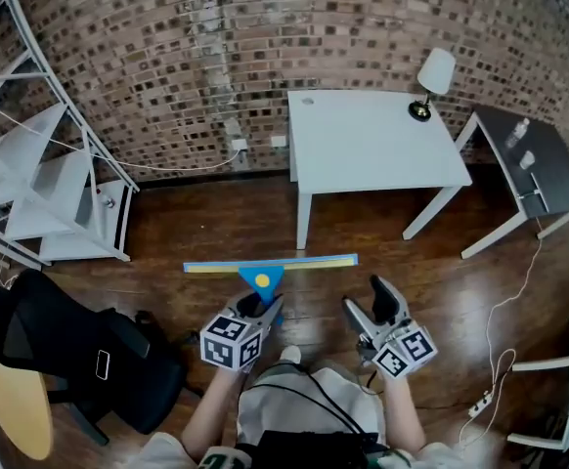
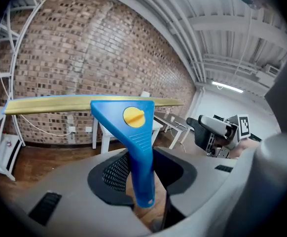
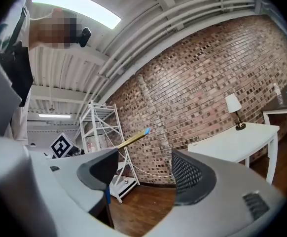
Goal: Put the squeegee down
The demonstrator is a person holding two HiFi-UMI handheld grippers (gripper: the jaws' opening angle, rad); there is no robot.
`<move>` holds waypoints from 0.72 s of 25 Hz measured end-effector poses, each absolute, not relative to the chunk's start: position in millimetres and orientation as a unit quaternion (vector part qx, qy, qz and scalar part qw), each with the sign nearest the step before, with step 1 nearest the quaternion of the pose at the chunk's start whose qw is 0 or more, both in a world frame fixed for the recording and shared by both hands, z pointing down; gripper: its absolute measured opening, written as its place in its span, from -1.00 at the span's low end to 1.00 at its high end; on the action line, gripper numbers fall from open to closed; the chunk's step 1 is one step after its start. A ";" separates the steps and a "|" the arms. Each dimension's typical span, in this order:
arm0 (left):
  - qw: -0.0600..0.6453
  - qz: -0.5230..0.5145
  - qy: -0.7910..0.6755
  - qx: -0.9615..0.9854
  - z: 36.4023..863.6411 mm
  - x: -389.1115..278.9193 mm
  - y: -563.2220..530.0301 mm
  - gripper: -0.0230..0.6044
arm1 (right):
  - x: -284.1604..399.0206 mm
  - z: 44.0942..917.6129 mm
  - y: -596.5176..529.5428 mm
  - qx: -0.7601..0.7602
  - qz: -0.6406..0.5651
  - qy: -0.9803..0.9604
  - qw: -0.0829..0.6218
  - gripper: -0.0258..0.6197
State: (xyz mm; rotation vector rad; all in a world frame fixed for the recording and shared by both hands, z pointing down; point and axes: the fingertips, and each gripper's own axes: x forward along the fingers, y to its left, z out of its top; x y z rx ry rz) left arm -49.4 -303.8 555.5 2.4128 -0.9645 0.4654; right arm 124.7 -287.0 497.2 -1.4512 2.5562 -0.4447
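A blue squeegee (image 1: 262,280) with a yellow knob and a long yellow blade (image 1: 271,263) is held out in front of me, blade level, above the wooden floor. My left gripper (image 1: 256,311) is shut on its blue handle (image 2: 138,167), which stands between the pads in the left gripper view. To its right, my right gripper (image 1: 365,313) is open and holds nothing. In the right gripper view the blade's end (image 3: 133,138) shows past the left jaw, and the gap of the right gripper (image 3: 146,174) is empty.
A white table (image 1: 372,145) with a small lamp (image 1: 429,81) stands ahead by the brick wall. A dark desk (image 1: 534,159) is at the right, white shelving (image 1: 40,179) at the left. A black office chair (image 1: 65,345) is near my left side. A cable (image 1: 504,325) lies on the floor.
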 end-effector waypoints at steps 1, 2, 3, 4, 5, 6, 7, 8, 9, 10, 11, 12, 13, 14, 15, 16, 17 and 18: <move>0.248 0.171 -0.348 0.888 554.5 -43.4 -315.3 -0.53 | 129.6 497.2 -294.3 -0.493 -0.151 0.853 0.083 0.14; 0.249 0.170 -0.343 0.890 553.7 -36.1 -325.5 -0.53 | 135.0 498.2 -299.7 -0.496 -0.157 0.850 0.084 0.14; 0.251 0.170 -0.337 0.891 553.7 -28.2 -334.1 -0.53 | 142.2 501.2 -303.8 -0.500 -0.165 0.846 0.083 0.15; 0.253 0.169 -0.333 0.892 554.3 -20.7 -341.6 -0.53 | 151.3 505.7 -308.1 -0.508 -0.170 0.841 0.079 0.15; 0.255 0.169 -0.329 0.893 555.1 -14.3 -349.5 -0.53 | 160.9 510.4 -313.3 -0.517 -0.173 0.835 0.075 0.15; 0.257 0.169 -0.327 0.893 556.1 -8.9 -358.5 -0.53 | 169.7 513.8 -320.1 -0.523 -0.176 0.831 0.073 0.14; 0.258 0.169 -0.327 0.893 557.2 -3.5 -368.5 -0.53 | 178.0 515.4 -328.3 -0.526 -0.178 0.828 0.075 0.15; 0.259 0.168 -0.329 0.893 558.9 2.7 -378.7 -0.53 | 186.8 515.8 -337.5 -0.527 -0.179 0.827 0.078 0.14; 0.260 0.168 -0.331 0.892 561.1 10.1 -388.3 -0.53 | 197.8 516.5 -347.8 -0.530 -0.176 0.825 0.080 0.14; 0.260 0.168 -0.333 0.891 563.9 18.7 -397.0 -0.53 | 211.4 518.3 -359.1 -0.535 -0.171 0.824 0.080 0.14; 0.261 0.169 -0.335 0.890 566.5 28.2 -405.4 -0.53 | 225.5 520.4 -371.1 -0.539 -0.165 0.822 0.080 0.14; 0.261 0.169 -0.337 0.889 568.4 38.1 -414.1 -0.53 | 238.8 522.0 -384.0 -0.540 -0.161 0.822 0.081 0.14; 0.261 0.169 -0.340 0.888 569.4 47.8 -423.8 -0.53 | 251.0 522.8 -397.8 -0.537 -0.157 0.825 0.083 0.14; 0.259 0.170 -0.344 0.886 570.0 57.3 -434.6 -0.53 | 262.6 523.0 -412.6 -0.532 -0.155 0.828 0.086 0.14; 0.256 0.172 -0.350 0.884 570.6 67.1 -446.0 -0.53 | 274.6 522.9 -427.6 -0.526 -0.154 0.831 0.088 0.14; 0.255 0.172 -0.358 0.882 571.0 78.2 -457.5 -0.53 | 288.4 521.9 -442.1 -0.521 -0.154 0.835 0.089 0.14; 0.257 0.169 -0.366 0.878 570.4 91.5 -468.8 -0.53 | 304.6 518.8 -455.9 -0.517 -0.153 0.838 0.090 0.14; 0.260 0.163 -0.375 0.875 567.8 106.7 -480.4 -0.53 | 322.7 512.9 -469.4 -0.512 -0.148 0.841 0.089 0.14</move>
